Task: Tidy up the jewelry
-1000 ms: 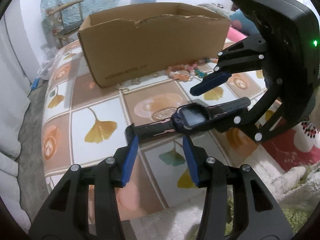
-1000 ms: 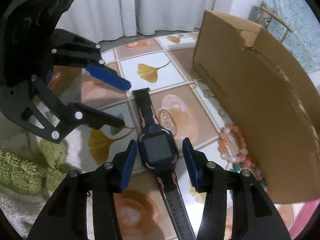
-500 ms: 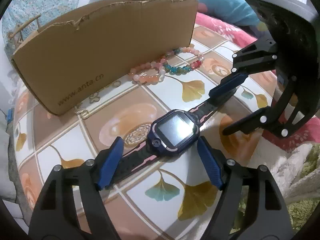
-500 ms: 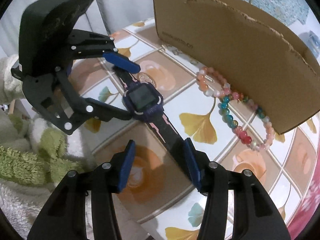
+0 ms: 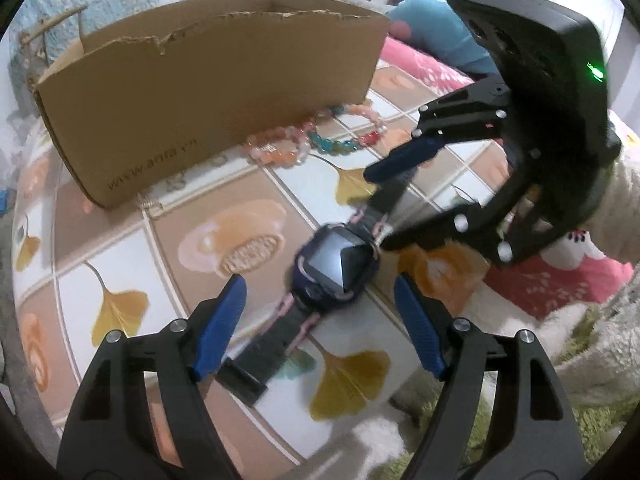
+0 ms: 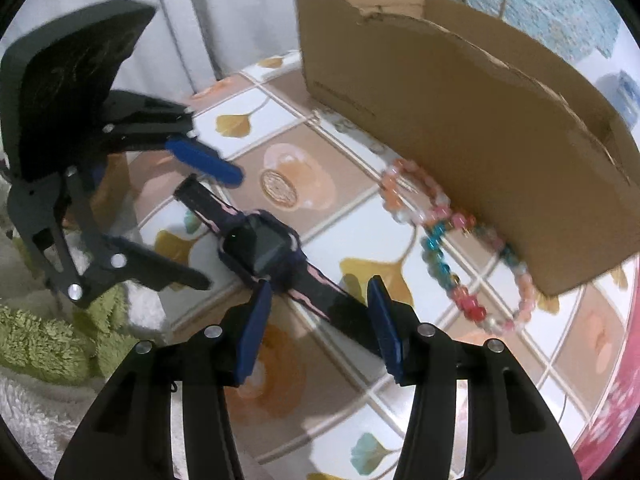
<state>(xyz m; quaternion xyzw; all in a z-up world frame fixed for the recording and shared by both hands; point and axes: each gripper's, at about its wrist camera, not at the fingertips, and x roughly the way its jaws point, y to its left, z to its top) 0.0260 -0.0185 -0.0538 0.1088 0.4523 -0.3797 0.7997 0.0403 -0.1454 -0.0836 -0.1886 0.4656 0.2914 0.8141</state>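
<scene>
The watch (image 5: pixel 334 268) lies flat on the patterned tablecloth (image 5: pixel 120 268), near the centre of both views, its dark strap with pink edging running diagonally. In the left wrist view motion blur softens the watch face and the strap end toward the upper right; a pale reflection covers part of the screen. The strap's lower end, with a dark buckle piece, shows only in this view, at lower centre.

The left gripper (image 5: pixel 320 324) has its jaws spread wide on either side of the watch body, the pads clear of it; they have just been opening, with the watch lying between them untouched. The right gripper (image 6: pixel 320 322) straddles the strap just below the watch face, jaws parted and the pads apparently apart from the strap, though the strap's far end passes behind the right finger and is hidden there. Whether the right gripper's lower finger touches the watch in the left wrist view cannot be told: its tip overlaps the watch corner in blur.

The cardboard box (image 6: pixel 460 128) stands at upper right in the right wrist view, its interior hidden in both views. Bead bracelets (image 6: pixel 452 236) lie touching or just beside its wall; individual strands cannot be separated. Small pale items along the box's base are too blurred to identify. A cream sleeve (image 5: pixel 616 208) appears only at the right edge of the left view.
</scene>
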